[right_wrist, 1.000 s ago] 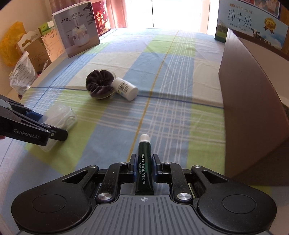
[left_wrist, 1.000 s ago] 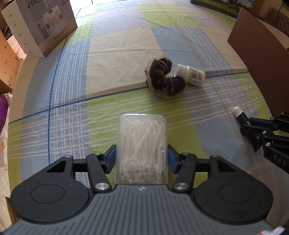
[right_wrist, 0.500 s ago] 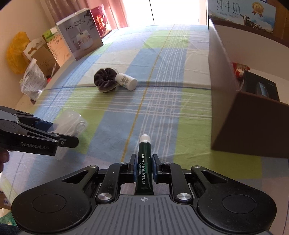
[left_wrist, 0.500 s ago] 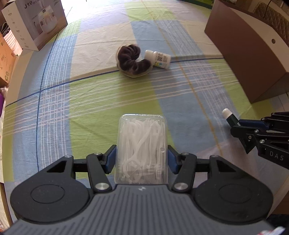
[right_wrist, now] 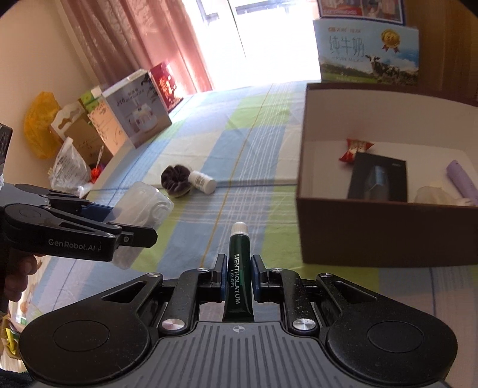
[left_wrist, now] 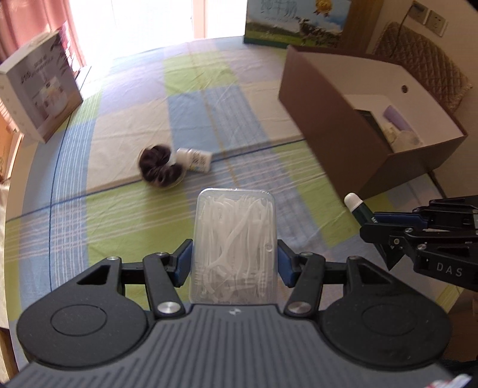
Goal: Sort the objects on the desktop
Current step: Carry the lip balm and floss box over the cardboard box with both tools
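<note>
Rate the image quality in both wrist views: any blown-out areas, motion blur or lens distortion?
Left wrist view: window blown out, scrunchie and small bottle motion-smeared, floss pick box sharp, table edges bowed by fisheye. Right wrist view: window overexposed, brown box front edge blurred, lip gel tube crisp and readable.

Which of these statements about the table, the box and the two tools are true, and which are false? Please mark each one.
1. The left tool holds a clear case of floss picks. True.
2. The right tool is empty. False: it is shut on a green lip gel tube.
3. The dark scrunchie lies inside the brown box. False: it lies on the checked cloth, outside the box.
4. The small white bottle lies on its side beside the scrunchie. True.
5. The brown box is empty. False: it contains a black package, a red wrapped candy and a lilac tube.
</note>
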The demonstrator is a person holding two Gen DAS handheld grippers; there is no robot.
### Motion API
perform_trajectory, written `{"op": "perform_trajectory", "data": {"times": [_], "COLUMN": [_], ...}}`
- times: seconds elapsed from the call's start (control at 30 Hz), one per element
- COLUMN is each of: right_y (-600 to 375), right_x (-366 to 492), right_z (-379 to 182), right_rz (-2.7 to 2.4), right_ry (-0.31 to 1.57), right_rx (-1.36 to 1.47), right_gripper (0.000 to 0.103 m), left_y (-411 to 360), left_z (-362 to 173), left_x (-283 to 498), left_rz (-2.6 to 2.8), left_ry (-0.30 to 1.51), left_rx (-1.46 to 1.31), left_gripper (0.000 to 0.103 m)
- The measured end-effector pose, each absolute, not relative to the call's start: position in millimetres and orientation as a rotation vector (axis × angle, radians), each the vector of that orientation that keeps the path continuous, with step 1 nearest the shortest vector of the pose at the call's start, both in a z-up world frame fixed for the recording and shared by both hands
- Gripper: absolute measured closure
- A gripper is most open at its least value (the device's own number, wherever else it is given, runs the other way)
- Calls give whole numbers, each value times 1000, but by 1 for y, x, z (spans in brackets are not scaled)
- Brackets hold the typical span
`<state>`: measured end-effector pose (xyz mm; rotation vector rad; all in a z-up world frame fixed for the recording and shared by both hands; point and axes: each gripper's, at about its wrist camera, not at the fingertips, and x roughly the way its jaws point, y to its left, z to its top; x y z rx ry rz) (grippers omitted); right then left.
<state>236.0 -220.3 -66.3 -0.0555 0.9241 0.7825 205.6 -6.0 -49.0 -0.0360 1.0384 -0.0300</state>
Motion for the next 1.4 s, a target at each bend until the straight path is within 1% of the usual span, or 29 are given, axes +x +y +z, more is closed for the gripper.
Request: {"op": "perform_trajectory", "data": {"times": [0.37, 0.63, 1.13, 1.4], "right_y": [-270, -309, -362, -371], "right_x": [245, 272, 350, 393], "right_z": [-37, -14, 9, 6], "right_rz": [746, 695, 651, 638], "right_ry": [860, 796, 724, 746], "right_rx": [-8, 3, -13, -47], "right_gripper": [90, 90, 90, 90], "left_y": [-60, -99, -169, -204], "left_z": [-17, -3, 11, 13], "left_x": [214, 234, 310, 354], "left_rz": [-125, -197, -266, -283], "left_ry": [964, 923, 875, 867], "left_rx": [1, 22, 52, 86], "left_gripper": [51, 51, 51, 51]}}
